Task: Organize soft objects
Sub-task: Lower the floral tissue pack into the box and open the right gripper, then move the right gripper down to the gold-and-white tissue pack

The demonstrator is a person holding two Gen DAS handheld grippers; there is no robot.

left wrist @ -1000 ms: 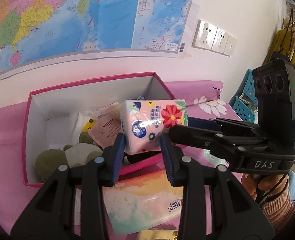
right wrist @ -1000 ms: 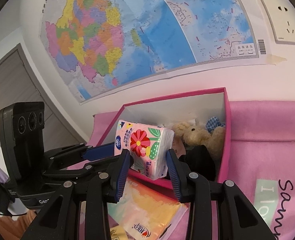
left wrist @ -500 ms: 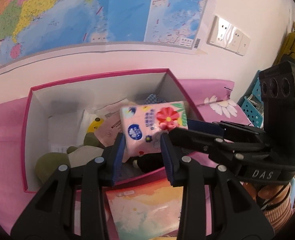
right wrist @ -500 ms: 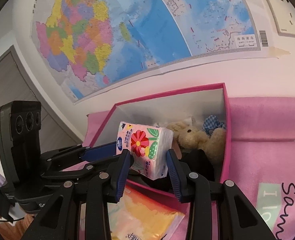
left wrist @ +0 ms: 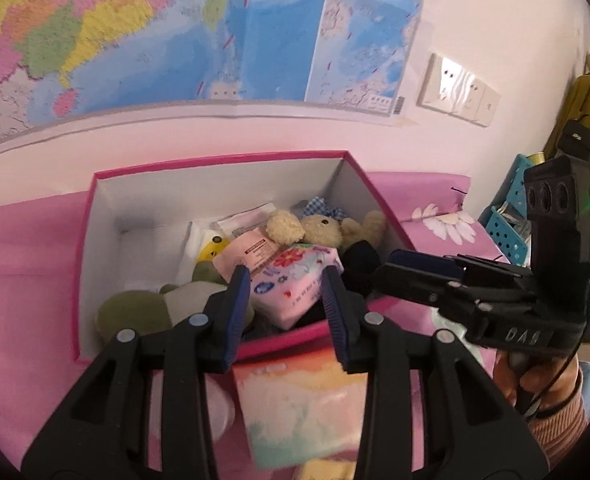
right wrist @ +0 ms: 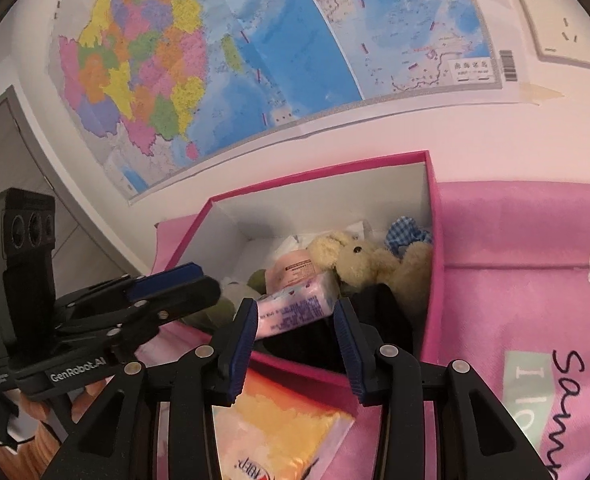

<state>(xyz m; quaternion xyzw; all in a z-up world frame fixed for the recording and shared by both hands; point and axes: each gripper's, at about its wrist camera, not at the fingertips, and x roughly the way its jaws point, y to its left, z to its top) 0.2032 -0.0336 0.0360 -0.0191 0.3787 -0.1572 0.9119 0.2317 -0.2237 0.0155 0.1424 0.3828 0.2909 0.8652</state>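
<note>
A pink flowered tissue pack (left wrist: 295, 284) lies tilted inside the pink box (left wrist: 223, 160), on top of other soft things; it also shows in the right wrist view (right wrist: 295, 308). My left gripper (left wrist: 287, 316) is open just above the box's near wall, its fingers either side of the pack without touching it. My right gripper (right wrist: 295, 344) is open, also over the near wall, and empty. A beige teddy bear (left wrist: 319, 228) (right wrist: 359, 260), a green plush (left wrist: 135, 312) and a black soft item (right wrist: 379, 320) lie in the box.
An orange and pink tissue pack (left wrist: 303, 404) (right wrist: 275, 432) lies on the pink cloth (right wrist: 515, 280) in front of the box. A map (left wrist: 175, 28) and sockets (left wrist: 459, 88) are on the wall behind. A blue basket (left wrist: 507, 220) stands at the right.
Both grippers opened and let go of the flowered tissue pack they held together. It dropped into the box and now lies tilted on the other things.
</note>
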